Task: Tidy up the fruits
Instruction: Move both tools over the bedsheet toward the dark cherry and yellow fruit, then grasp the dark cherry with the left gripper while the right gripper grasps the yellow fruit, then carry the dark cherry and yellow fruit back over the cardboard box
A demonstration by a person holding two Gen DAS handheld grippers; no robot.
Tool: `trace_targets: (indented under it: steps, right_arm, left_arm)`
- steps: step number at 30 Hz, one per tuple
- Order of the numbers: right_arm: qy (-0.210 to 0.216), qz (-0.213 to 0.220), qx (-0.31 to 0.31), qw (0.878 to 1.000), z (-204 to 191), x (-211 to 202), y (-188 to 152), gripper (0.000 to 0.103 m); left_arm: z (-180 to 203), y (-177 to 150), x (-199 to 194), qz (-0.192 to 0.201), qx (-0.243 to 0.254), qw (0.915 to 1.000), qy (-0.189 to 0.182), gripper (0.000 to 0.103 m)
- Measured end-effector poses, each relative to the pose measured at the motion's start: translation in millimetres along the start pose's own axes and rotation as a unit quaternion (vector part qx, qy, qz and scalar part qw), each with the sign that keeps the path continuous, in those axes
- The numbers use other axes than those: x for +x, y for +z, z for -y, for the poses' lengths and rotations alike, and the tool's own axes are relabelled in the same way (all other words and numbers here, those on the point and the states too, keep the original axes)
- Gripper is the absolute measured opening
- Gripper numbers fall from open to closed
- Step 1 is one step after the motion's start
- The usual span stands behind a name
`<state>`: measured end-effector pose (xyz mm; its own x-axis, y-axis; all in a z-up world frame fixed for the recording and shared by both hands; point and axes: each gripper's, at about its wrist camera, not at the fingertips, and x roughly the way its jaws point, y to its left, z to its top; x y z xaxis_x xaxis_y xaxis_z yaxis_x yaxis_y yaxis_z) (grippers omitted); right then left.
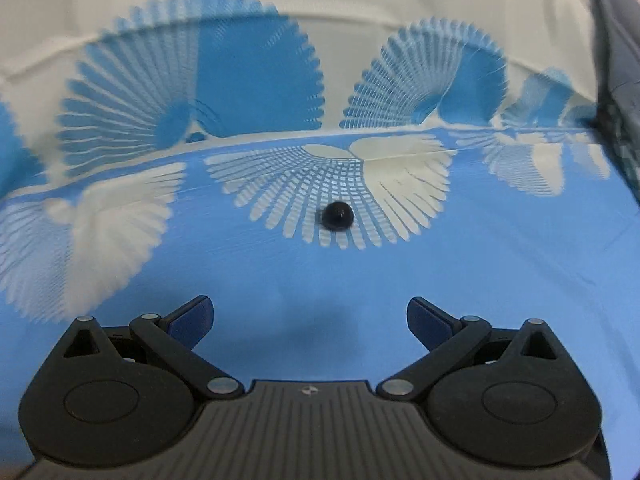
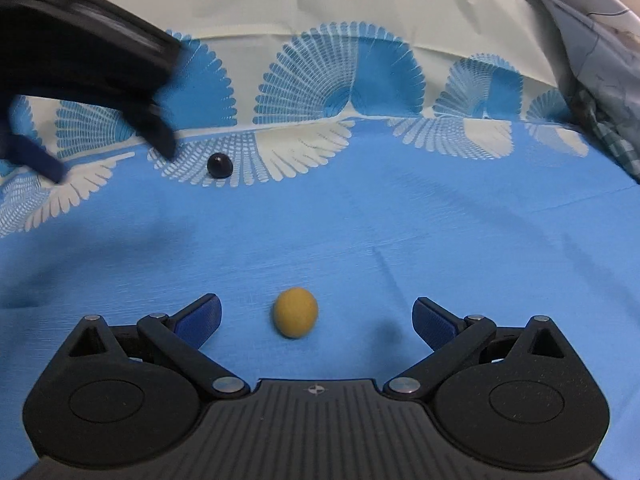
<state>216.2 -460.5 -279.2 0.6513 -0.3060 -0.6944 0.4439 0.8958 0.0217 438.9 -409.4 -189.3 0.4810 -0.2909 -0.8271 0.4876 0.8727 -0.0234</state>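
Note:
A small dark round fruit (image 1: 338, 216) lies on the blue patterned cloth (image 1: 280, 288), well ahead of my left gripper (image 1: 310, 318), which is open and empty. The same dark fruit shows far off in the right wrist view (image 2: 219, 165). A small yellow round fruit (image 2: 296, 312) lies on the cloth between the open blue pads of my right gripper (image 2: 317, 318), touching neither. The left gripper (image 2: 80, 80) also shows, blurred, at the upper left of the right wrist view, above and to the left of the dark fruit.
The cloth's fan-patterned border rises at the back (image 2: 344, 76), with cream fabric (image 2: 320, 0) behind it. A grey and checked fabric heap (image 2: 592, 60) sits at the far right.

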Motion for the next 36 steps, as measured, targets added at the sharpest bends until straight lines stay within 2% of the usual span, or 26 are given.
trace_targets:
  steps: [3, 7, 9, 10, 11, 12, 13, 14, 15, 18, 23, 28, 32, 36]
  right_arm:
    - [0.000, -0.014, -0.014, 1.000, 2, 11, -7, 0.101]
    - [-0.005, -0.002, 0.001, 1.000, 12, 16, -7, 0.100]
    - [-0.008, 0.002, 0.003, 1.000, 14, 16, -7, 0.094]
    - [-0.008, 0.005, 0.002, 1.000, 14, 14, -7, 0.085]
    - [-0.004, 0.009, -0.001, 1.000, 13, 13, -7, 0.079]
    - [0.001, 0.011, -0.006, 1.000, 12, 11, -7, 0.065]
    - [0.007, 0.014, -0.014, 1.000, 10, 9, -7, 0.048]
    - [0.013, 0.016, -0.022, 1.000, 8, 8, -8, 0.041]
    - [0.018, 0.017, -0.028, 0.999, 6, 7, -8, 0.027]
    - [0.011, 0.023, -0.037, 0.999, 2, 5, -9, 0.027]
    - [0.007, 0.023, -0.006, 1.000, 12, 5, -7, 0.027]
    - [0.009, 0.035, 0.006, 0.999, 17, 2, -6, 0.027]
    - [0.009, 0.049, 0.023, 0.999, 20, -7, -6, 0.027]
    - [-0.008, 0.037, 0.046, 0.998, 25, -25, -3, 0.027]
  left_arm:
    - [8, 13, 34, -0.007, 0.011, 0.9999, -0.007, 0.103]
    - [17, 29, 62, -0.003, 0.026, 0.9996, -0.006, 0.103]
    - [18, 34, 70, -0.004, 0.022, 0.9997, -0.009, 0.102]
    - [19, 36, 71, -0.004, 0.023, 0.9997, -0.009, 0.093]
    - [20, 37, 73, -0.005, 0.025, 0.9996, -0.008, 0.071]
    - [22, 37, 74, 0.000, 0.033, 0.9995, -0.001, 0.063]
    - [24, 37, 72, 0.010, 0.041, 0.9991, 0.005, 0.046]
    - [25, 37, 71, 0.015, 0.049, 0.9987, 0.001, 0.028]
    - [25, 37, 70, 0.017, 0.054, 0.9984, -0.004, 0.028]
    - [25, 35, 64, 0.028, 0.055, 0.9980, -0.012, 0.028]
    - [18, 32, 48, 0.050, 0.044, 0.9973, -0.031, 0.028]
    - [15, 25, 20, 0.054, 0.039, 0.9970, -0.039, 0.028]
    - [14, 12, -21, 0.056, 0.026, 0.9971, -0.045, 0.028]
    - [17, -12, -81, 0.070, 0.034, 0.9955, -0.053, 0.028]
